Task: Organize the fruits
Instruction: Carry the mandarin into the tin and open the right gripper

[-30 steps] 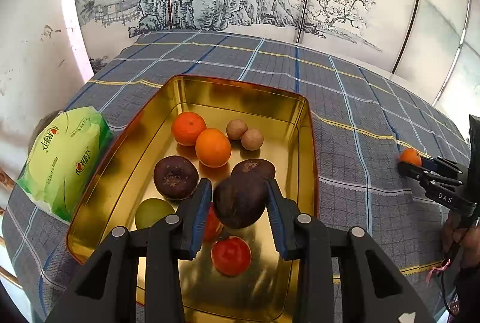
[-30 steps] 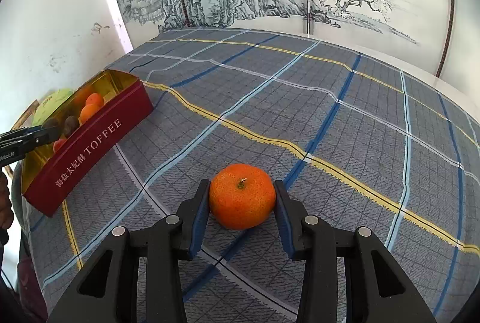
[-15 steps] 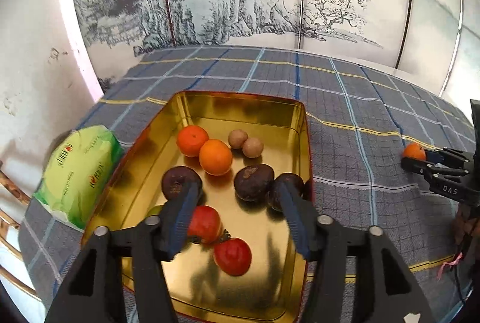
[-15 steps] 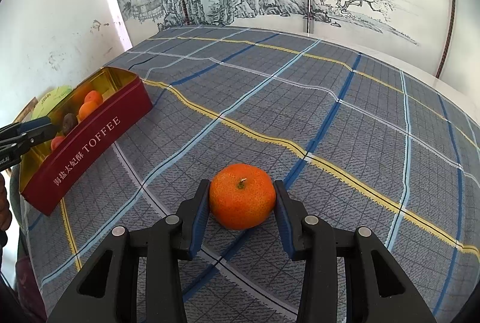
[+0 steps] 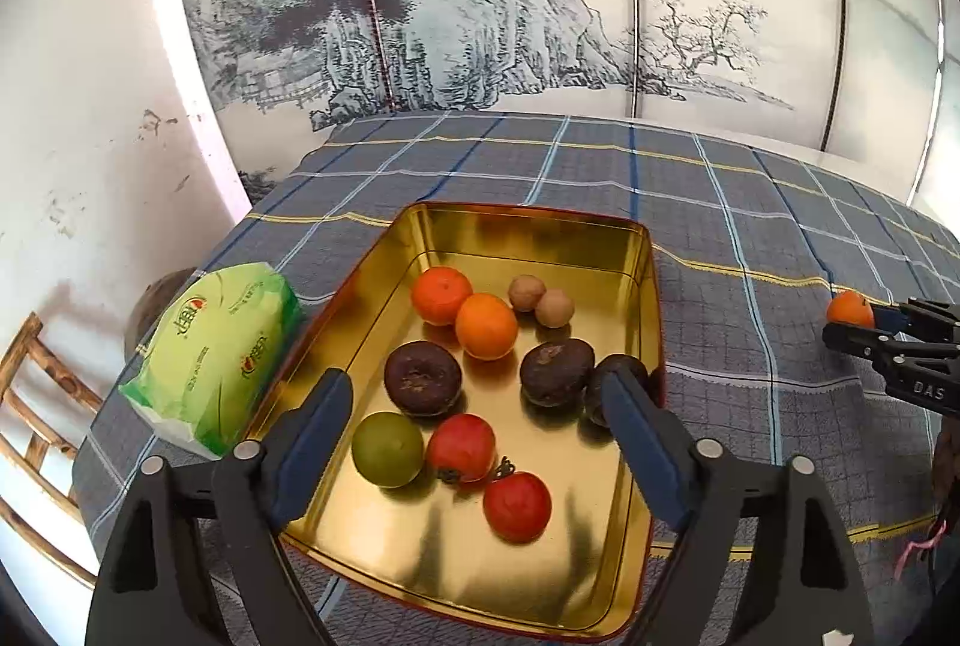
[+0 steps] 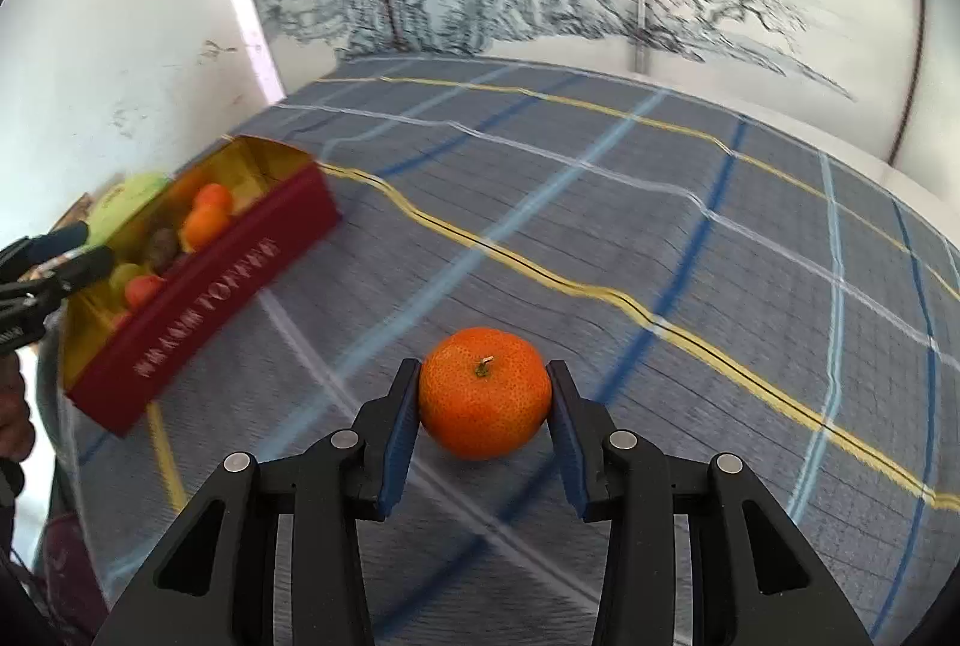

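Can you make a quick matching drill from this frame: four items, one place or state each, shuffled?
Items:
1. mandarin
2. green fruit
3. tissue pack
4. left gripper

Places or states:
A. on the cloth left of the tin
B. inside the tin, near its front left
C. between the right gripper pads
D. jaws opening above the tin, nothing between them

Pairs: 1-C, 2-B, 3-A, 4-D

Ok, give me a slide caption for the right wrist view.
Right hand-held gripper clamps a mandarin on the plaid cloth, toffee tin at left.
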Motion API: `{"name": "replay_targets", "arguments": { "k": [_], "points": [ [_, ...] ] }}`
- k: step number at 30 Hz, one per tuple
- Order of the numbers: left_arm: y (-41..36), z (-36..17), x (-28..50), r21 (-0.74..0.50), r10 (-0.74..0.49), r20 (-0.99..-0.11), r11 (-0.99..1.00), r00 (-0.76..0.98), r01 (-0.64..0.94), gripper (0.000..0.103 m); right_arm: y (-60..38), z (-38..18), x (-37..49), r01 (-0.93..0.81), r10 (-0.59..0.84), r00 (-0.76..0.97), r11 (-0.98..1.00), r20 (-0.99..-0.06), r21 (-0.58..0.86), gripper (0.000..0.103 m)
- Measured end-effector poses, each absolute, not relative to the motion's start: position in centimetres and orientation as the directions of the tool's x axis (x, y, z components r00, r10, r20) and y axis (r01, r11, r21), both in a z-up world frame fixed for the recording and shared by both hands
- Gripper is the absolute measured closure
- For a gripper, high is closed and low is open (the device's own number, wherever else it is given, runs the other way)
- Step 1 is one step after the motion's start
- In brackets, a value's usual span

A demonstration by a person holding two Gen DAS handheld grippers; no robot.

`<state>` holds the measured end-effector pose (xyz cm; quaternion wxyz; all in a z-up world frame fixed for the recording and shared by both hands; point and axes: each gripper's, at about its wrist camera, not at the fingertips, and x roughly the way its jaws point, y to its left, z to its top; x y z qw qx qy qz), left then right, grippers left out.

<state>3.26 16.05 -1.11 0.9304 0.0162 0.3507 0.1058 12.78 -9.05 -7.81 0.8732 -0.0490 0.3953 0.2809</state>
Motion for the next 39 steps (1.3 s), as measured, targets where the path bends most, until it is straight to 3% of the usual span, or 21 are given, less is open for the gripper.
{"name": "replay_targets", "arguments": {
  "k": [9,19,39],
  "points": [
    [17.9,-0.9,2.2,0.087,0.228,-0.640,0.970,0.734,-0.225,0.015,-2.5,-3.5,10.8,-0.662,0.578,0.476,0.732,-0.663,0.163,0.061],
    [20.8,-1.2,0.9,0.056,0.251,-0.634,0.958,0.732,-0.280,0.012,5.3,-2.7,9.5,-0.759,0.646,0.379,0.627,-0.662,0.178,0.061],
    [23.3,-2.3,-0.1,0.035,0.272,-0.621,0.946,0.735,-0.321,0.008,10.7,-4.9,9.6,-0.777,0.624,0.329,0.606,-0.709,0.173,0.061]
  ]
}}
